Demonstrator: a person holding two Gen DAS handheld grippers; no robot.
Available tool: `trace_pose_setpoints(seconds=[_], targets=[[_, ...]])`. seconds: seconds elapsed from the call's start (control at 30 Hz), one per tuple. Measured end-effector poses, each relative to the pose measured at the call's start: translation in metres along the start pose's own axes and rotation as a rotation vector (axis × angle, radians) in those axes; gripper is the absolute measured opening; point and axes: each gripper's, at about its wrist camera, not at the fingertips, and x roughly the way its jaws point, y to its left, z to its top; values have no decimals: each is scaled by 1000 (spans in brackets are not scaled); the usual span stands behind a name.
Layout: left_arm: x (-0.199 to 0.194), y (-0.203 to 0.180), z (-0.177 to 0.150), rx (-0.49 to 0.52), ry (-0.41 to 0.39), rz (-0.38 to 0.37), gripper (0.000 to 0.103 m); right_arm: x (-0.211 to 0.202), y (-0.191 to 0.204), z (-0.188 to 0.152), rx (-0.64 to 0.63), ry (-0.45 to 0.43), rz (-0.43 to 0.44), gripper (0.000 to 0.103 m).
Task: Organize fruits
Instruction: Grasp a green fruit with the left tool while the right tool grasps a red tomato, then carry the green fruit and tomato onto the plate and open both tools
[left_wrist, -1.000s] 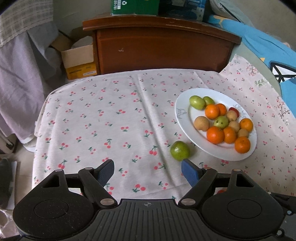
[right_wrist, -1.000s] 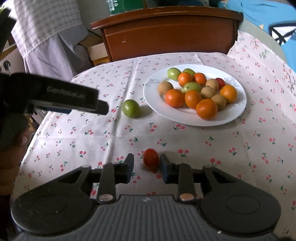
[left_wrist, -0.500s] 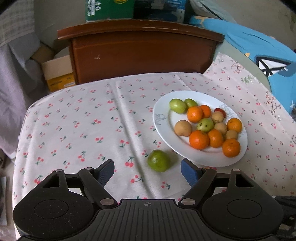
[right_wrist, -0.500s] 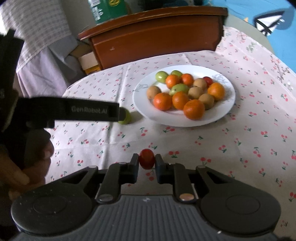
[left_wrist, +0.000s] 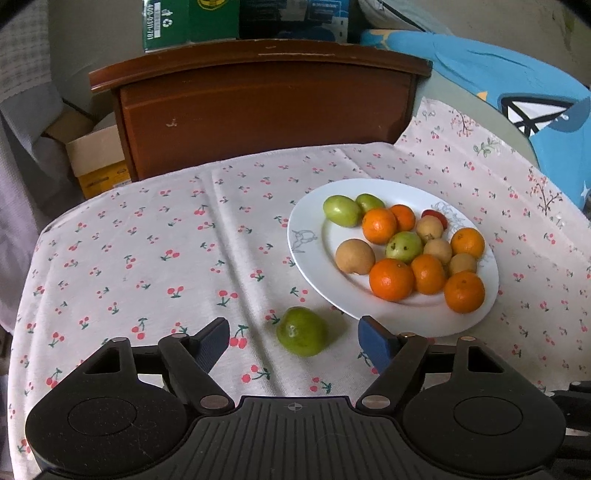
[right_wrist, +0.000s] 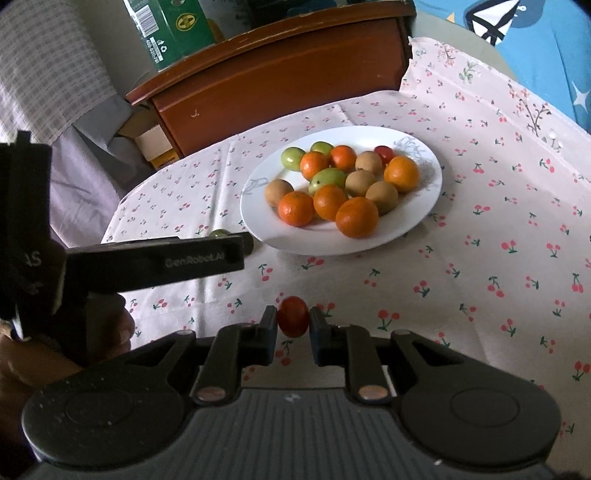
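A white plate (left_wrist: 306, 236) (right_wrist: 417, 225) holds several oranges, green fruits, brown fruits and one small red fruit. A loose green fruit (left_wrist: 302, 331) lies on the cherry-print cloth just left of the plate, between the fingers of my open left gripper (left_wrist: 295, 338). In the right wrist view only its top (right_wrist: 218, 233) shows above the left gripper's body (right_wrist: 155, 262). My right gripper (right_wrist: 293, 322) is shut on a small red fruit (right_wrist: 293, 316) and holds it above the cloth, in front of the plate.
A wooden headboard (left_wrist: 266, 107) stands behind the table with green and dark boxes (left_wrist: 192, 20) on top. Cardboard boxes (left_wrist: 98, 158) sit at the left on the floor. Blue bedding (left_wrist: 517, 96) lies at the right. The cloth's left edge drops off (left_wrist: 22, 295).
My right gripper closed on the red fruit and lifted it. My left gripper moved forward and right so the green fruit now sits between its open fingers.
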Motion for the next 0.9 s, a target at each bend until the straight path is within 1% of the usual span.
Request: trace_pose_setpoints(seconds=[0.1,0.13,0.2,0.27,0.3,0.33,0.47,0.63,0.73,0.9], targets=[[3,-1,-1,1,7,4,69,0,-1,0,6,2,0,18],[5,-1,-2,-2,11,1,63,1,-1,0,7,2,-1,18],[7,-2,-3,-1,20,-3,58,1,-1,0,9,3,-3,18],[9,-4,-4,10,24,-6,41,1,-1,0,10,4,-4,18],[8,-5,-5,16,20,-5,38,2,-1,0,9,4,-4,18],[8,-6,-5,18,20,-12,30,2,-1,-1,9,3,-5,18],[7,-4,-4,-3,22,-25,29,4,-2,-1,13,7,-7,18],[4,-3,-2,-9,28,-21,29,3,-3,1,20,2,-6,18],[-2,-4,1,-9,19,-20,29,0,-3,4,20,-11,1,18],[-21,-2,10,-30,-13,-40,29,-8,-4,11,24,-48,16,18]])
